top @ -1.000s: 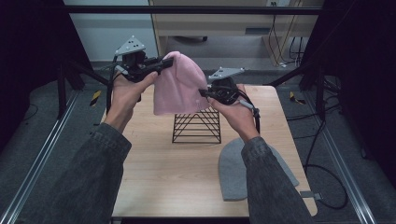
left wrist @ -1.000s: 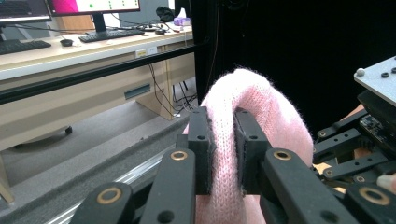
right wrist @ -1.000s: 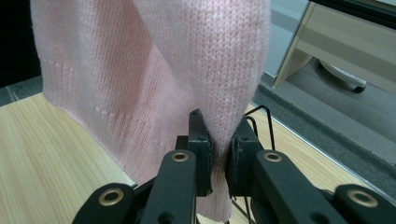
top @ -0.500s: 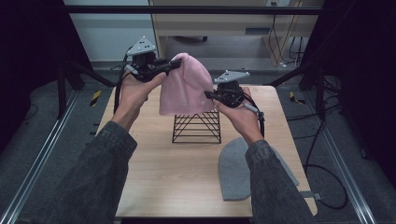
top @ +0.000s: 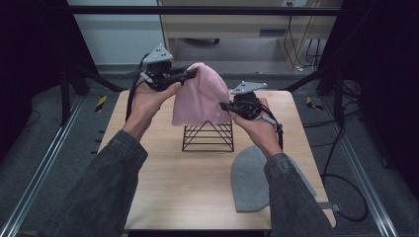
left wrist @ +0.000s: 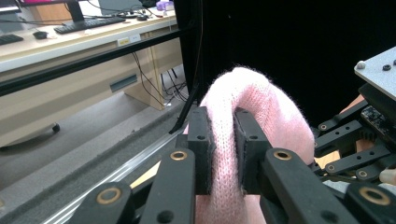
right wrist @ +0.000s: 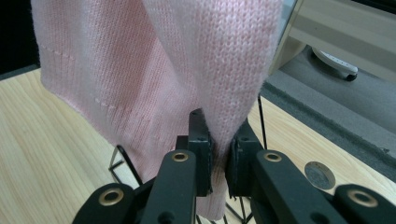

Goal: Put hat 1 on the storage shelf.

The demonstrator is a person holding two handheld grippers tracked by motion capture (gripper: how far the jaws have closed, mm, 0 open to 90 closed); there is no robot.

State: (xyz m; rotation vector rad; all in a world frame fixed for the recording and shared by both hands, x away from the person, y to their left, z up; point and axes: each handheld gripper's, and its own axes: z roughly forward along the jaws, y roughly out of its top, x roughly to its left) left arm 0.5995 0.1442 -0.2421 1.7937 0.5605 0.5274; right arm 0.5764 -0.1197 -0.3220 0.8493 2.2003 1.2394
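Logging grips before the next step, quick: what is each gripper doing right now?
Left gripper: closed on the pink knitted beanie, near its crown.
Right gripper: closed on the same beanie's lower edge, above the black wire stand.

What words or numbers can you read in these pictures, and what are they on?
No words or numbers can be read here.
White label on the edge of the desk: too small and blurred to read.
Pink hat, grey hat, black wire stand: no writing shows on them.
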